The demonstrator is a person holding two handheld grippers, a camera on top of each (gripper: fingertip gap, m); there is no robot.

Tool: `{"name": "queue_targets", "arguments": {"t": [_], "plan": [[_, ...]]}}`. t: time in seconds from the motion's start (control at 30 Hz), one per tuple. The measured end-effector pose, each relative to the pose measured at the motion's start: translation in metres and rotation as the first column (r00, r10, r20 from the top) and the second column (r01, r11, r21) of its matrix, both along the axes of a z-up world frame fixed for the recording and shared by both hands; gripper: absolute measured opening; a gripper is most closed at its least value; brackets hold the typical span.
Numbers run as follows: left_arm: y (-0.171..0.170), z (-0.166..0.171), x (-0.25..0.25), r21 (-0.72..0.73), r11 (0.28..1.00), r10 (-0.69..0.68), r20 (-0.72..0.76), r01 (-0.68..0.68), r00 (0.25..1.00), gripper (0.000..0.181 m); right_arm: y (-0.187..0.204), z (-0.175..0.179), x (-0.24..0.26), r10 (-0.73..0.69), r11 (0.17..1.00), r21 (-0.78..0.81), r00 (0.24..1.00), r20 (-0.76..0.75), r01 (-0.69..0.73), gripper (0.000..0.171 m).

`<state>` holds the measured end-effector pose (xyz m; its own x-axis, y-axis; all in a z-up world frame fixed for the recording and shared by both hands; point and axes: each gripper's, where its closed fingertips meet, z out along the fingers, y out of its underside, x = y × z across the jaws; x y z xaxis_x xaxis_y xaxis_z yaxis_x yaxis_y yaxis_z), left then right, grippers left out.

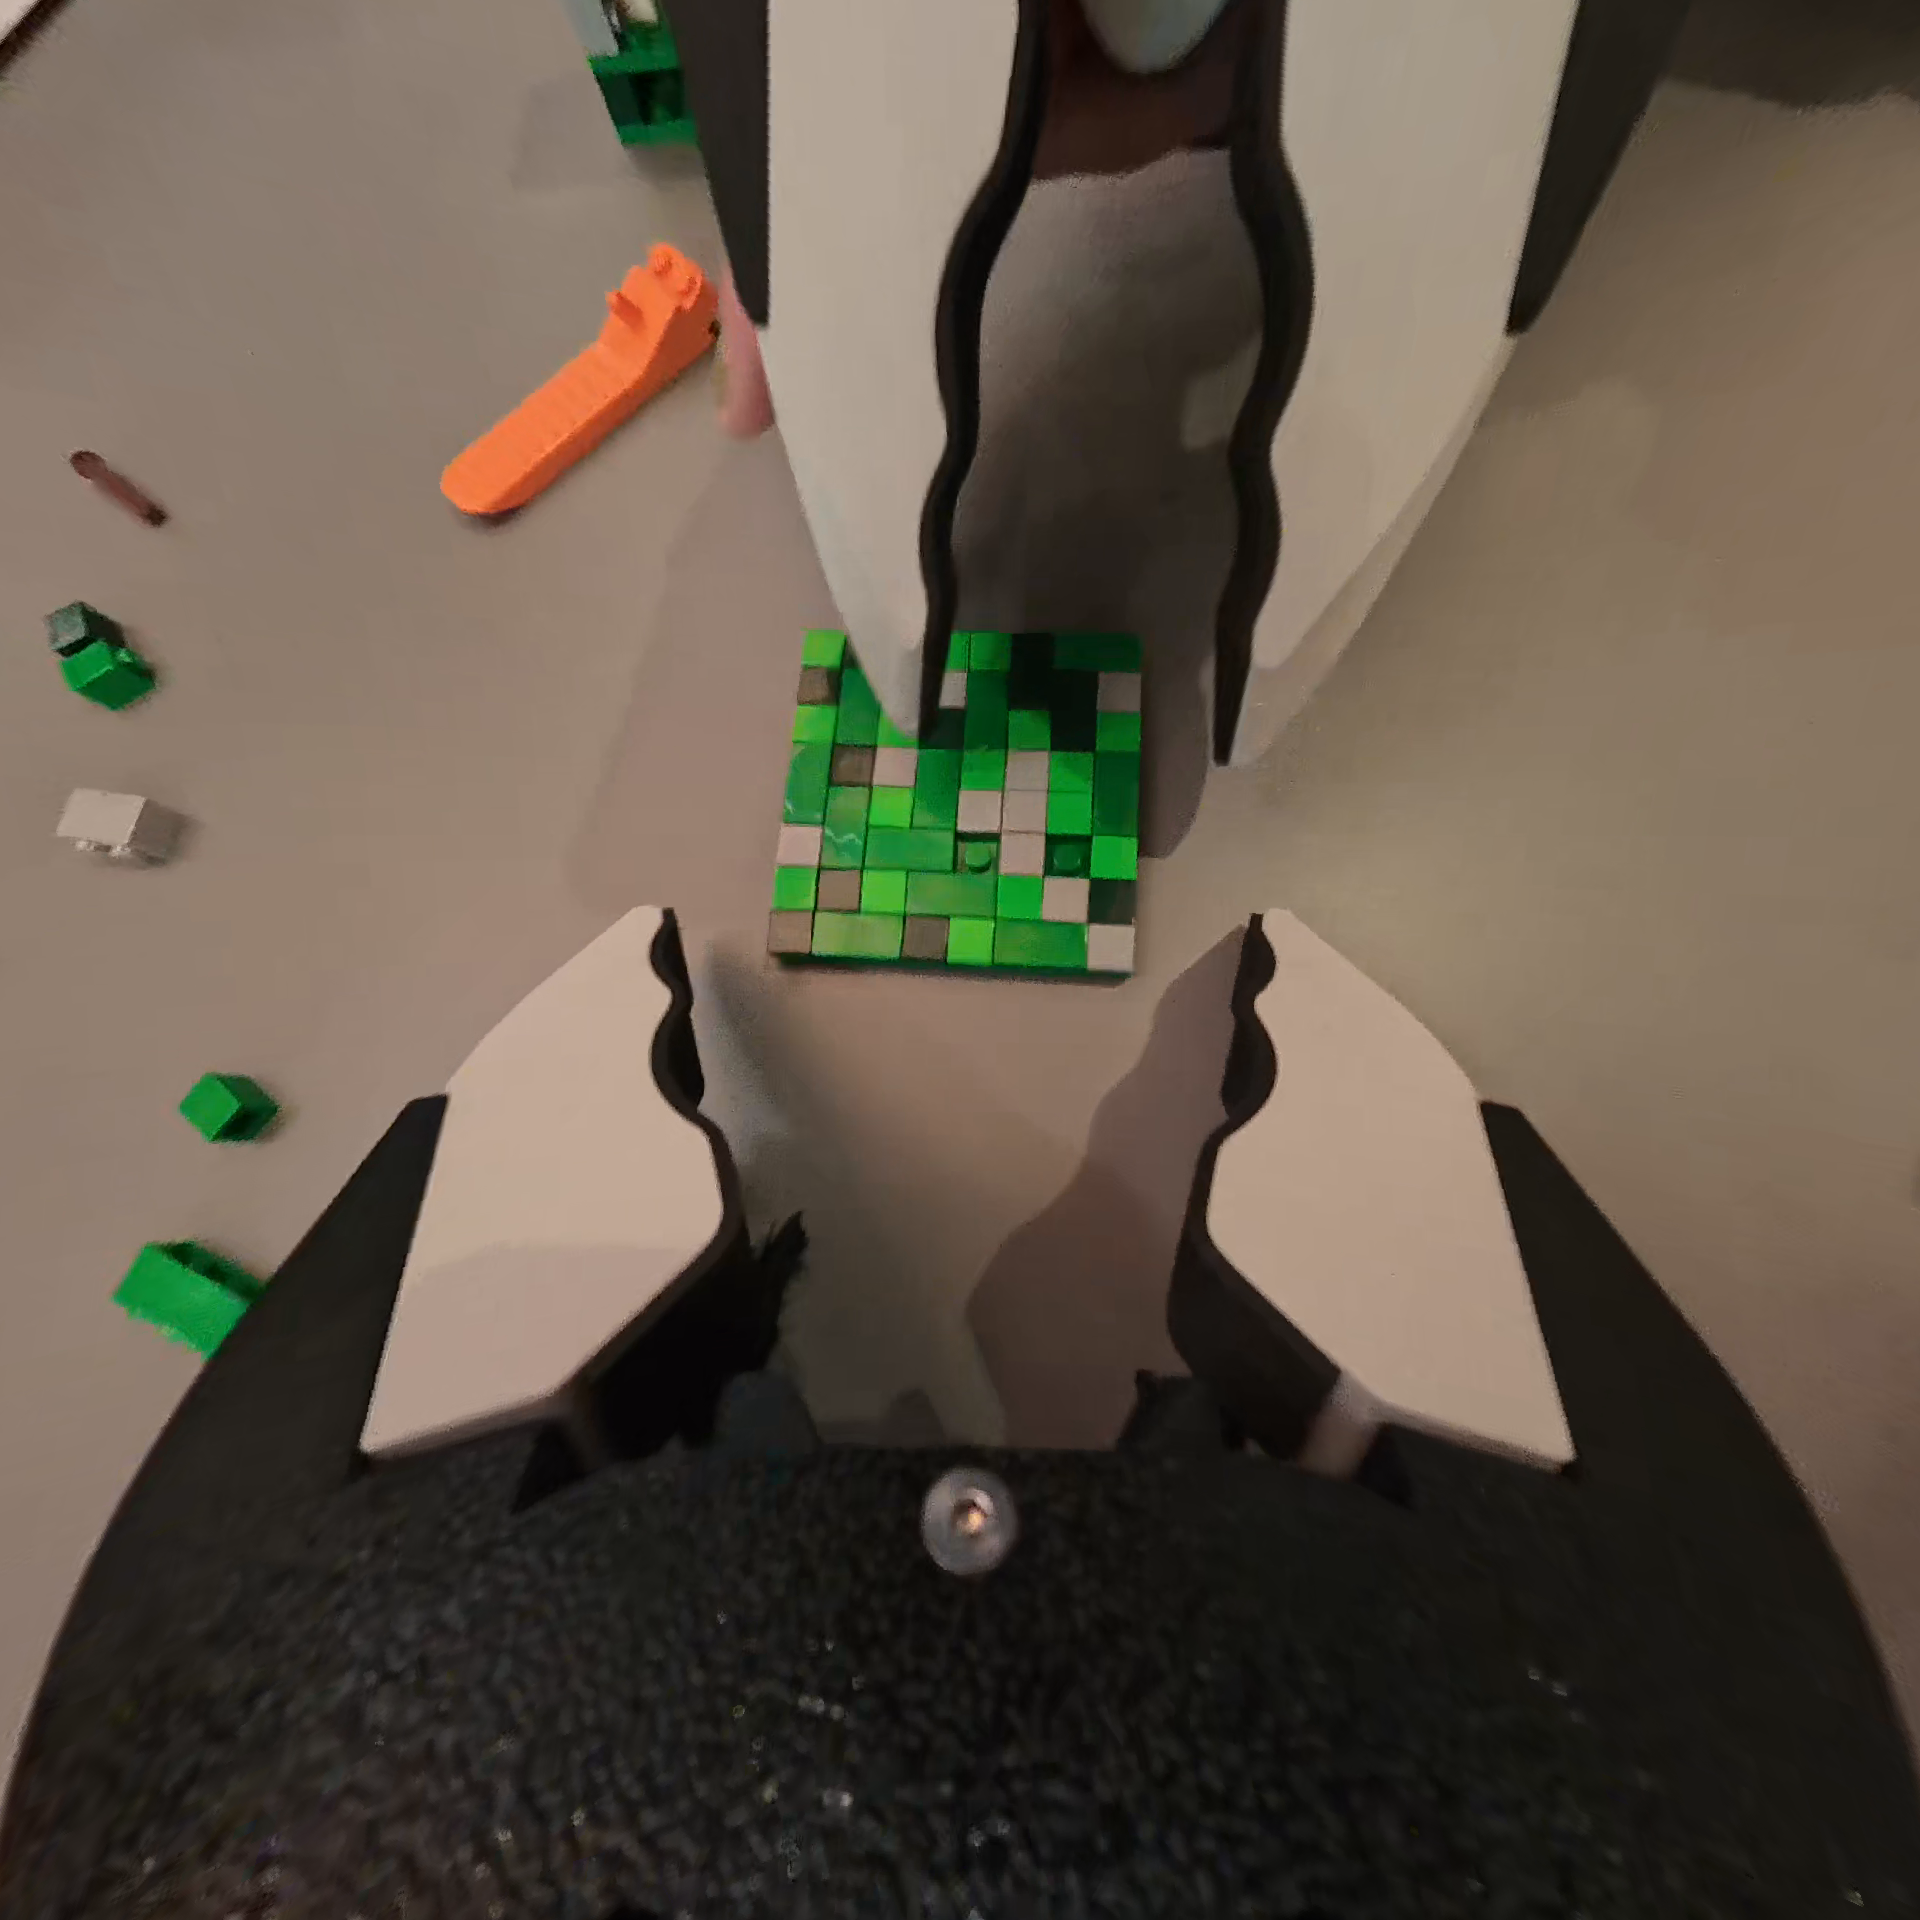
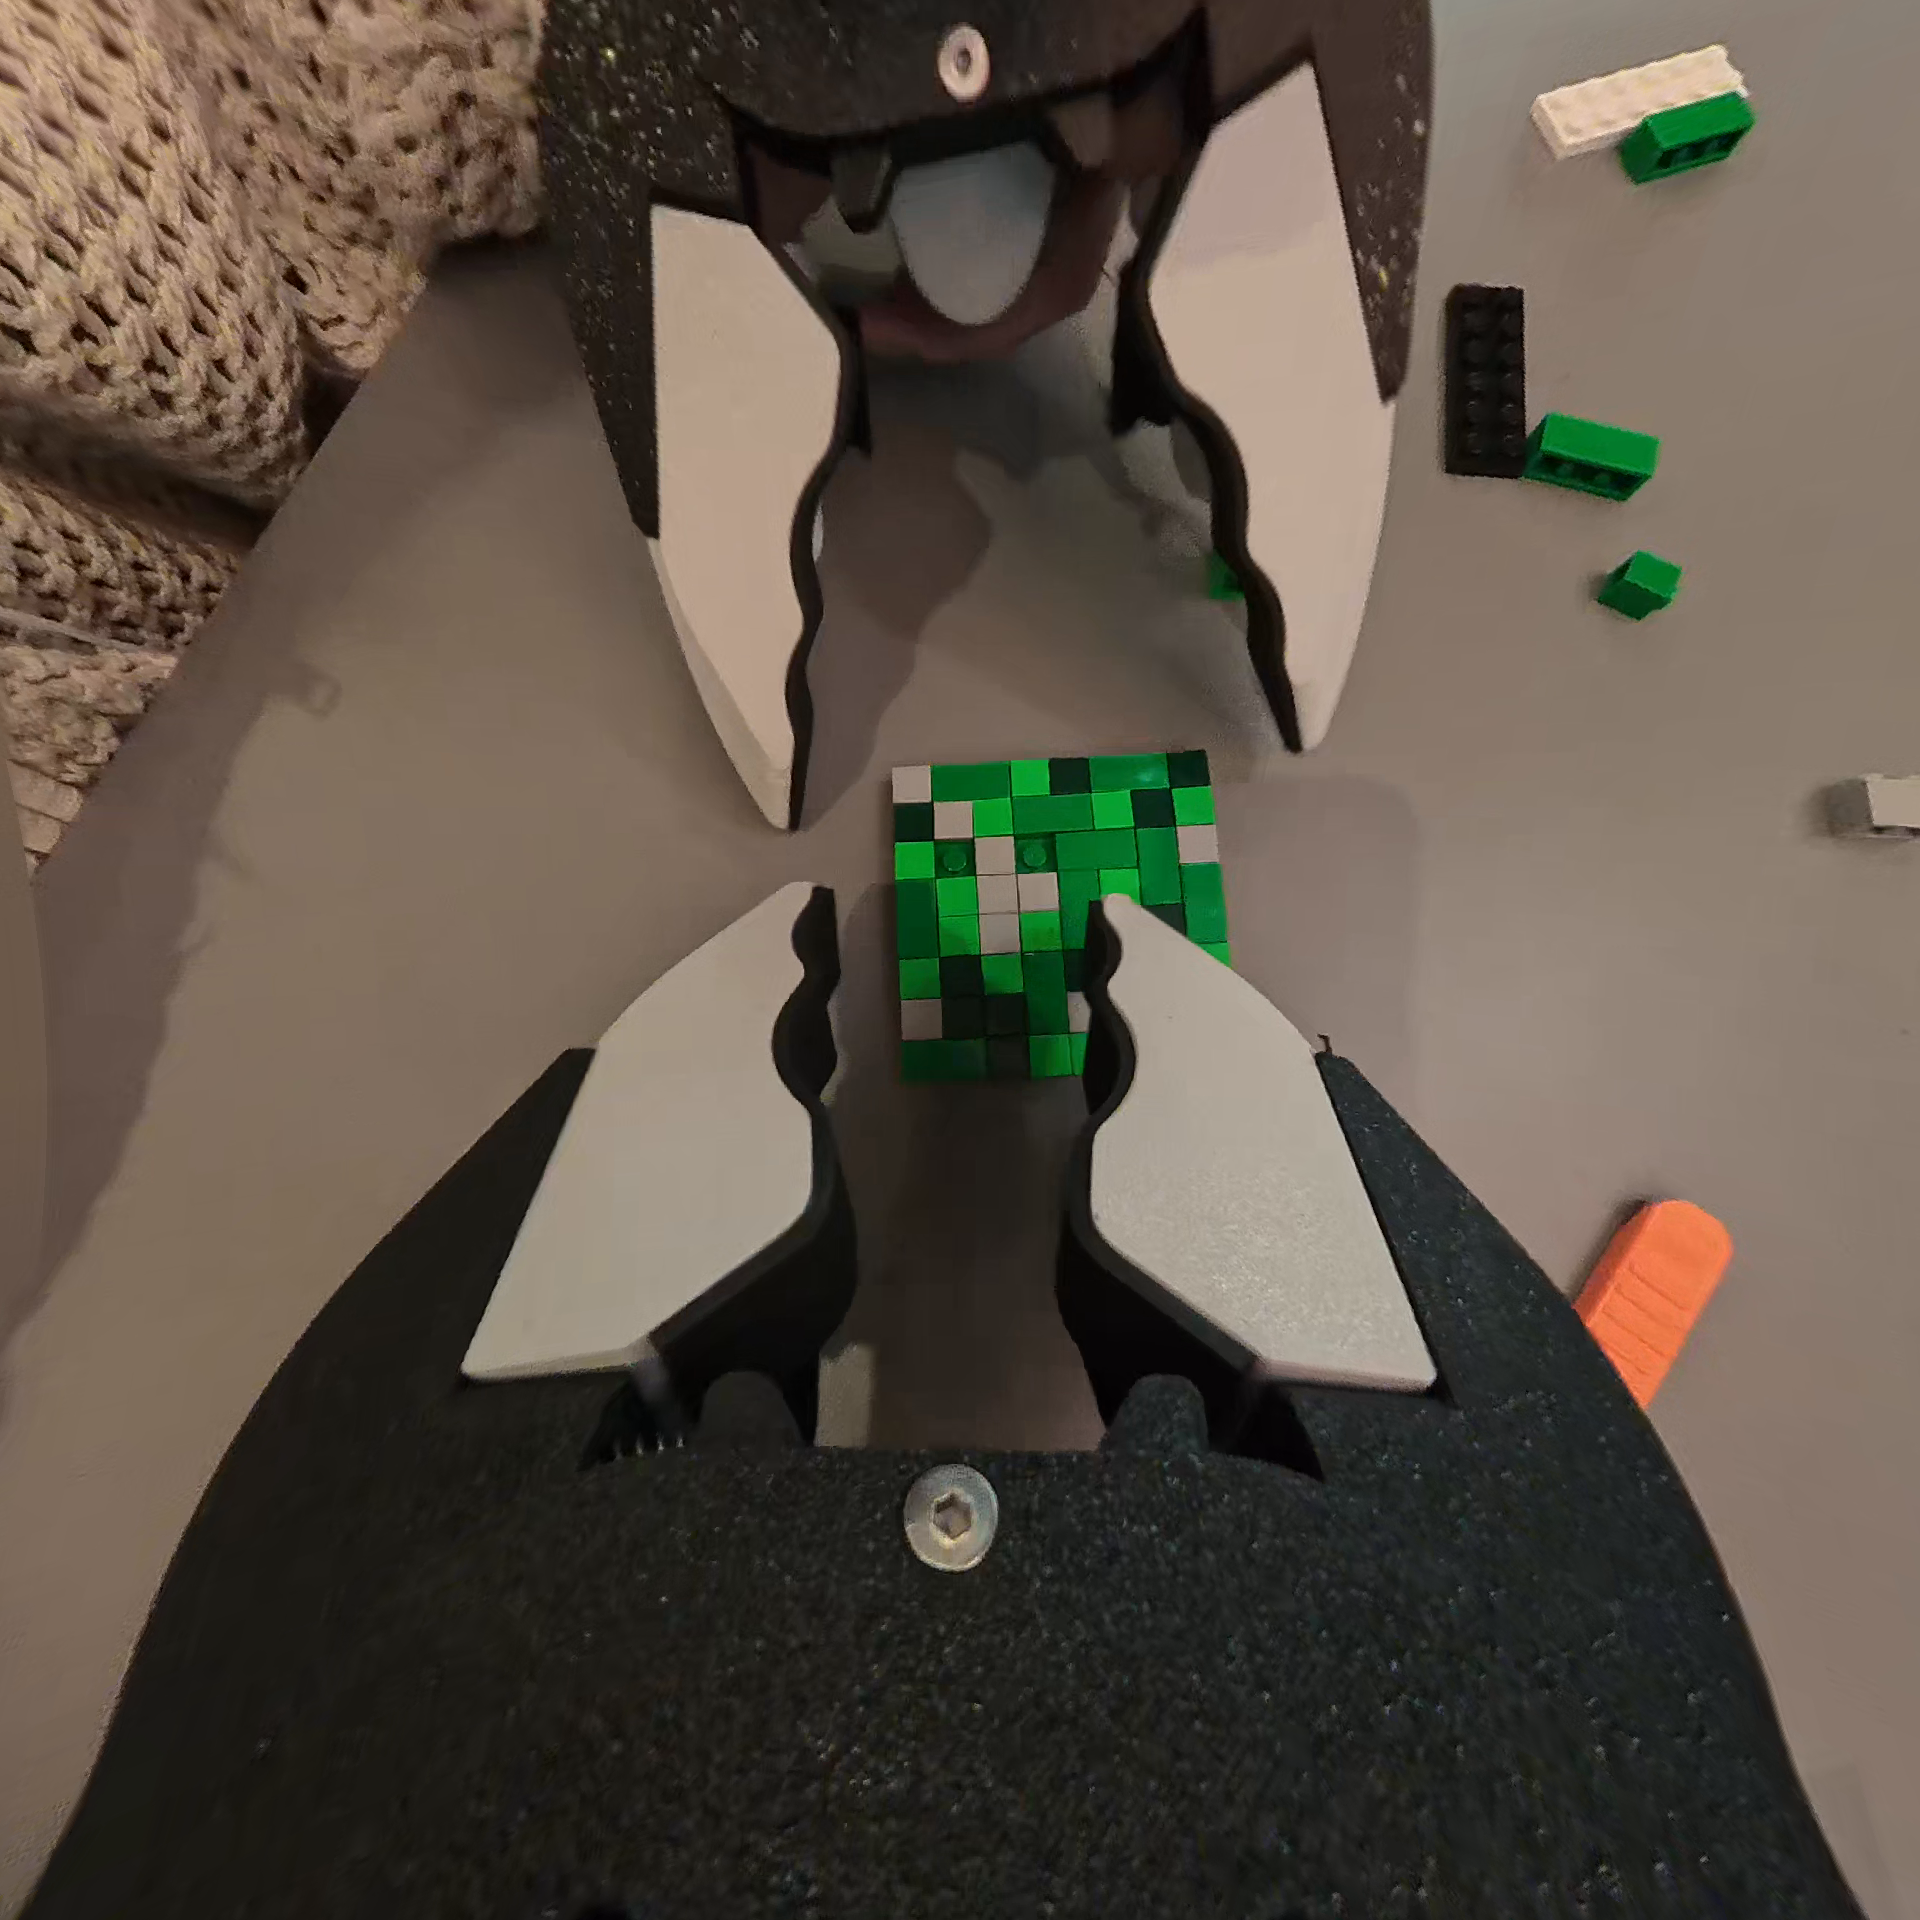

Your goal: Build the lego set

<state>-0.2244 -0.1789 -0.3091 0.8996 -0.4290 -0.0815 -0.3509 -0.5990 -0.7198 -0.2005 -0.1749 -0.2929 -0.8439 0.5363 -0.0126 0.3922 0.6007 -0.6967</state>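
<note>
A square tiled plate [image 1: 961,805] of green, dark green and grey lego tiles is laid flat on the grey table [image 1: 1558,727], between the two grippers, which are pointed at each other across it. The left gripper [image 1: 961,920] is held just short of the plate's near edge, its jaws spread wide with nothing between them. The right gripper [image 2: 961,894] is also seen with its jaws spread and empty; one of its fingers [image 2: 1143,945] is laid over the plate's right side in its own view, and whether the tile surface is touched cannot be told. In the left wrist view the far edge and upper left corner of the plate are covered by the right gripper's fingers, so those tiles are hidden. Two bare studs are shown among the smooth tiles near the plate's middle. Loose parts are scattered to one side of the plate: an orange brick separator [image 1: 582,390], a small brown piece [image 1: 116,486], a dark green and a green piece [image 1: 99,655] touching each other, a grey brick [image 1: 120,826], a small green brick [image 1: 229,1107] and a larger green brick [image 1: 187,1294] partly hidden behind the left gripper's body. In the right wrist view a white plate [image 2: 1636,99] with a green brick [image 2: 1688,140] against it, and a black plate [image 2: 1484,379] touched by another green brick [image 2: 1590,457], are seen well apart from the tiled plate. A knitted beige fabric [image 2: 156,312] is seen at the table's edge.
</note>
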Motion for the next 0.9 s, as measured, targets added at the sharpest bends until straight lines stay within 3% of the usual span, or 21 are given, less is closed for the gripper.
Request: {"name": "queue_targets", "arguments": {"t": [0.1,0.2,0.27,0.53,0.63,0.77,0.9], "plan": [[0.003,-0.002,-0.001,-0.054,0.998,-0.044,0.001,0.044,0.999,0.095,0.002,0.0,-0.002,0.016,1.0,0.011,1.0,-0.01,-0.016,0.053],[-0.001,-0.004,0.005,-0.132,0.985,-0.108,0.024,0.111,0.994,0.073,0.005,0.002,-0.002,0.011,1.0,0.007,1.0,0.008,-0.011,0.062],[-0.001,-0.003,0.008,-0.133,0.98,-0.146,0.024,0.148,0.989,0.066,0.012,0.001,-0.003,-0.014,1.0,0.025,1.0,0.013,0.014,0.068],[0.003,0.007,0.01,0.042,0.981,-0.181,-0.167,0.19,0.969,0.066,0.022,-0.006,0.002,-0.064,0.998,-0.012,0.992,0.111,0.066,0.076],[0.004,0.012,0.011,0.126,0.966,-0.188,-0.26,0.227,0.947,0.066,0.022,-0.005,-0.001,-0.107,0.991,-0.056,0.979,0.174,0.118,0.065],[0.002,0.015,0.017,0.207,0.941,-0.196,-0.31,0.267,0.93,0.066,0.027,0.003,-0.004,-0.135,0.978,-0.128,0.967,0.215,0.165,0.025],[0.001,0.014,0.02,0.225,0.944,-0.183,-0.25,0.241,0.951,0.067,0.024,0.013,0.0,-0.086,0.971,-0.201,0.974,0.211,0.129,0.017]]}}
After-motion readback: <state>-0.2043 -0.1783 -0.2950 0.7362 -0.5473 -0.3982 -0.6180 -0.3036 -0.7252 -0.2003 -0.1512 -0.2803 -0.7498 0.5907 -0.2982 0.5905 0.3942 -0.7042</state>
